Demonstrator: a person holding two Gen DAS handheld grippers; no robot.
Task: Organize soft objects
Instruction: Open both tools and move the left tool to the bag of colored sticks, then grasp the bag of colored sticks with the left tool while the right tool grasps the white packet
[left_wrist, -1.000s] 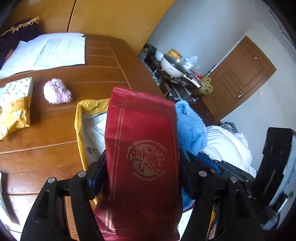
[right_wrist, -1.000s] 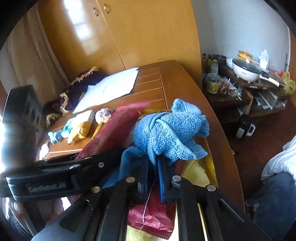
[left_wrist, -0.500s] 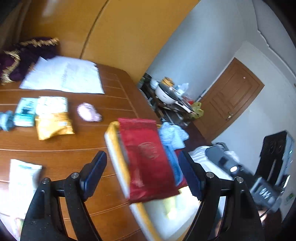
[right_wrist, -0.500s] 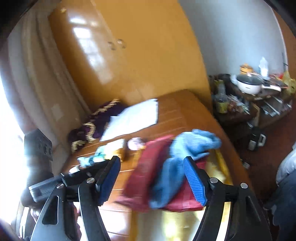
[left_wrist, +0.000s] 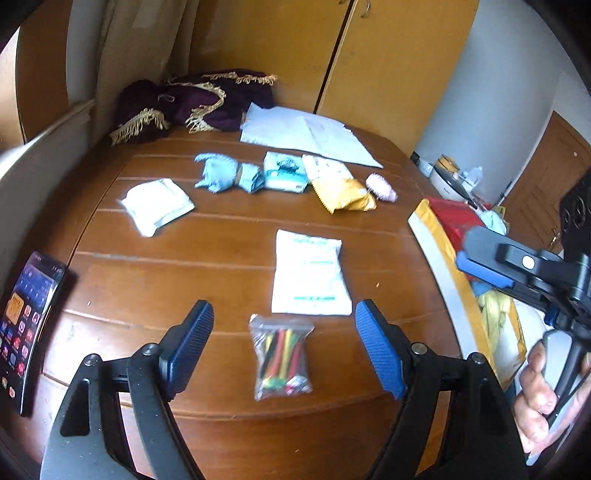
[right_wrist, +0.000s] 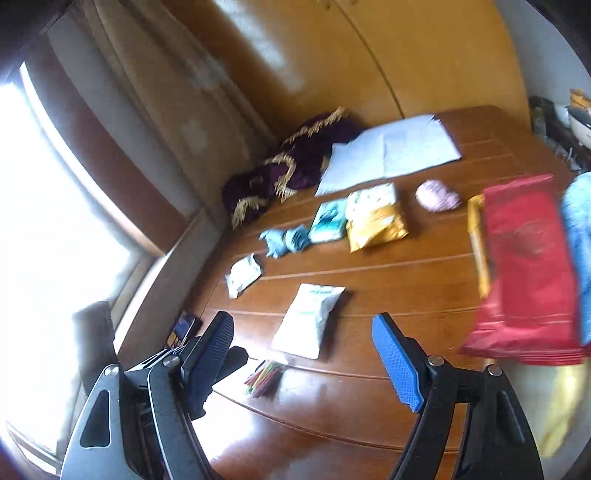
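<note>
Both grippers, left gripper (left_wrist: 283, 345) and right gripper (right_wrist: 304, 360), stand apart, empty; clear packet (left_wrist: 281, 360) near tabletop (left_wrist: 207, 258) edge: light, slippery; pinch its edges.

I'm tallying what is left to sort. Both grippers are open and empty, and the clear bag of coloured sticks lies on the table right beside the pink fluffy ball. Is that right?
Not quite. In the left wrist view the clear bag of coloured sticks lies near the table's front edge, just below the white pouch, far from the pink fluffy ball. The left gripper and right gripper are indeed open and empty.
</note>
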